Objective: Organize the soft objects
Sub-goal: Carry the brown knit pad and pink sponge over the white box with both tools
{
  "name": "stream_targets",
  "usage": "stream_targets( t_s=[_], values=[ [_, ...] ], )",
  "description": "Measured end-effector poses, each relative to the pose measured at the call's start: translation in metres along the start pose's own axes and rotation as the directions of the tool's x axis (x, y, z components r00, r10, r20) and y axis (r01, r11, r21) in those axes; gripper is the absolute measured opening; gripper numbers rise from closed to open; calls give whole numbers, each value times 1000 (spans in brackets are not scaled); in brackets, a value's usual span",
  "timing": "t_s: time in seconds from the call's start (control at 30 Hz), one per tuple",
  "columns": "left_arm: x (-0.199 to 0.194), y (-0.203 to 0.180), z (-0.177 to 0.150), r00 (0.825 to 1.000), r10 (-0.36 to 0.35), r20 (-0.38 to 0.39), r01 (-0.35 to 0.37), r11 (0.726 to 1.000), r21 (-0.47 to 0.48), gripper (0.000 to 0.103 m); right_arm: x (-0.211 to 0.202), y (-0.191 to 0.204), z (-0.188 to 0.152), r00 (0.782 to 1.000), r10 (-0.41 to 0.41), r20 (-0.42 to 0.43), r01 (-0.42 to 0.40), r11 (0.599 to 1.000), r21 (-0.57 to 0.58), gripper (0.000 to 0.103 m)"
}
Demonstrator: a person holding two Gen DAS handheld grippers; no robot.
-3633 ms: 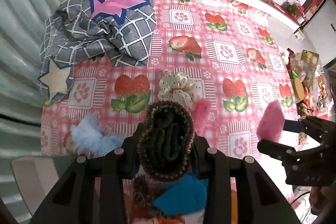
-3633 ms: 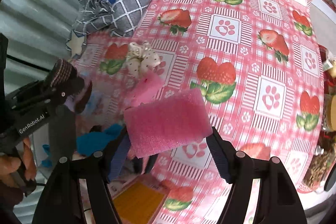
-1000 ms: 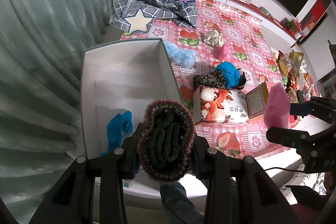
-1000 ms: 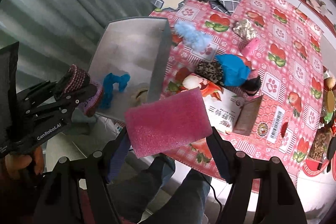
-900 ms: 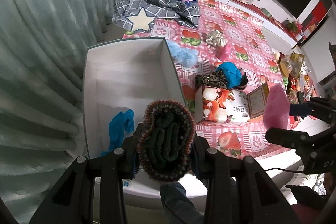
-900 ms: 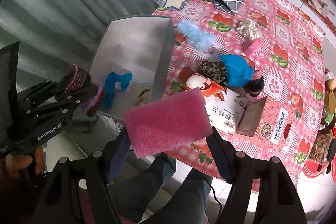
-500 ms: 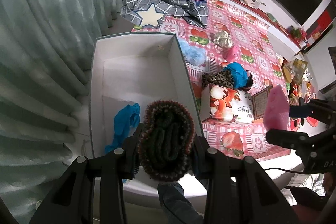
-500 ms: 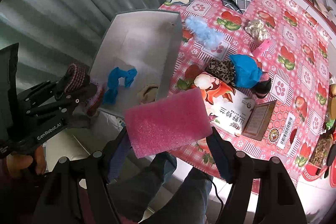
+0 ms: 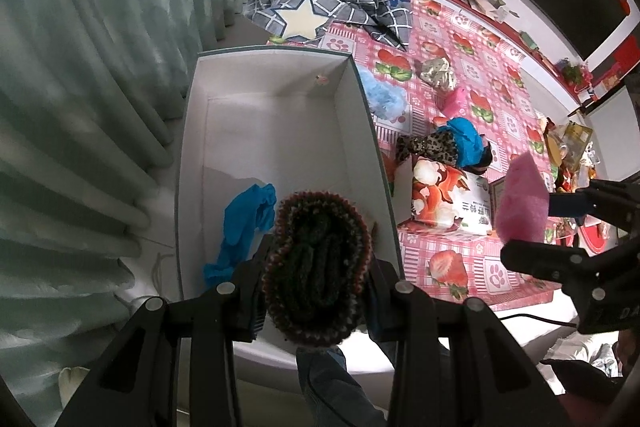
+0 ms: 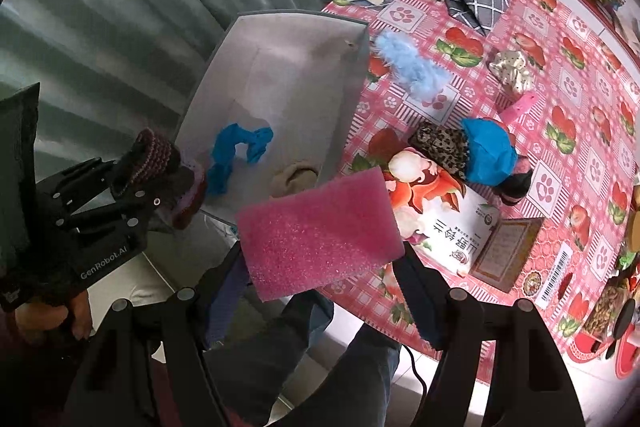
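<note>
Clearly both loads are light and squashy: my left gripper (image 9: 316, 263) pinches the knitted hat (image 9: 316, 267) mid-fold, my right gripper (image 10: 320, 259) squeezes the pink foam sponge (image 10: 320, 231) across its ends

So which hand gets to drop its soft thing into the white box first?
Probably the left. Its fingers hold the dark knitted woolly hat right over the white cardboard box, while the right fingers' pink foam sponge hangs off the box's near corner.

"GenRobot.AI" on left tongs (image 10: 156, 183), carton (image 10: 448, 223) — Chinese characters, perhaps "野铃兰"
</note>
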State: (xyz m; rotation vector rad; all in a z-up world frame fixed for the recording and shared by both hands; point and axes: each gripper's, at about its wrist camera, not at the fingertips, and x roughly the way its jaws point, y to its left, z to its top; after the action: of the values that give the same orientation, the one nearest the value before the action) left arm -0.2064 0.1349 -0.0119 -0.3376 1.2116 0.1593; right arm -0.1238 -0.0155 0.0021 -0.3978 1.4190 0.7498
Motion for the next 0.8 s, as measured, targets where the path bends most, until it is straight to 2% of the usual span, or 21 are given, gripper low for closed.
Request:
stream_targets(
  t_s=[0.8],
  values=[
    [9,14,14,1000,22,-9,-22,999,-38,41,18,1,27,1000,20,-24,-20,1000,-20,73]
  ],
)
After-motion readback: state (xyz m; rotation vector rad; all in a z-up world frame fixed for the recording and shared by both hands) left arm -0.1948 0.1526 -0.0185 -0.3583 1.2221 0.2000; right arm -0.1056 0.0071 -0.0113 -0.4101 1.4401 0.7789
